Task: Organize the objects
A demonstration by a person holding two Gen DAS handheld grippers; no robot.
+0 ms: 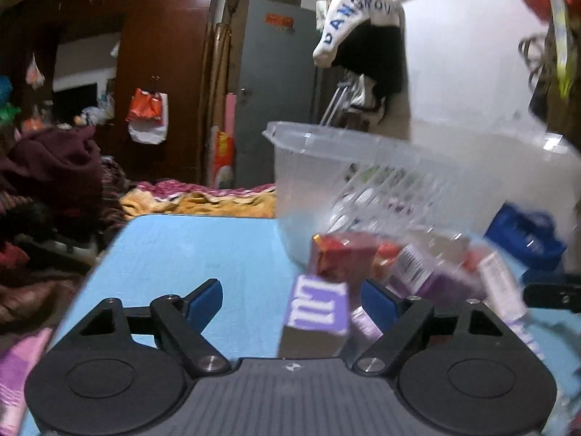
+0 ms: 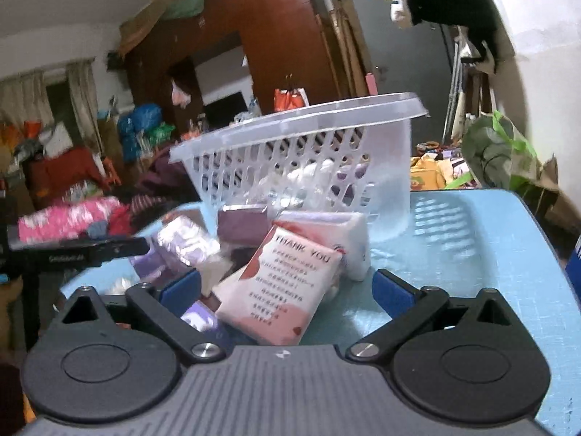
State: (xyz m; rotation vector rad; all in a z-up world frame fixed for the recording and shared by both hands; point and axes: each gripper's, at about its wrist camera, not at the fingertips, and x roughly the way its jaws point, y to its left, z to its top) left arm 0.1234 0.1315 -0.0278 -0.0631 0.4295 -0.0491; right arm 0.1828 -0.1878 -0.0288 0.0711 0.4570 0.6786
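A clear slotted plastic basket [image 1: 326, 167] [image 2: 308, 152] sits on the light blue table [image 1: 189, 250] [image 2: 472, 254] and looks tilted, with packets showing through its wall. Several small boxes and packets lie heaped in front of it. My left gripper [image 1: 292, 301] is open, and a purple box [image 1: 316, 312] stands between its blue pads [image 1: 205, 299] without touching them. A red box [image 1: 341, 254] lies just beyond. My right gripper [image 2: 287, 289] is open around a pink and white "THANK YOU" packet [image 2: 279, 287], its pads clear of it. Purple packets [image 2: 181, 243] lie to the left.
The table's left edge [image 1: 105, 254] drops to a bed piled with dark clothes [image 1: 54, 174] and a yellow blanket [image 1: 203, 203]. A blue bag [image 1: 523, 239] sits right of the pile. A green bag [image 2: 497, 152] lies beyond the table's far right corner. Wardrobes and a grey door stand behind.
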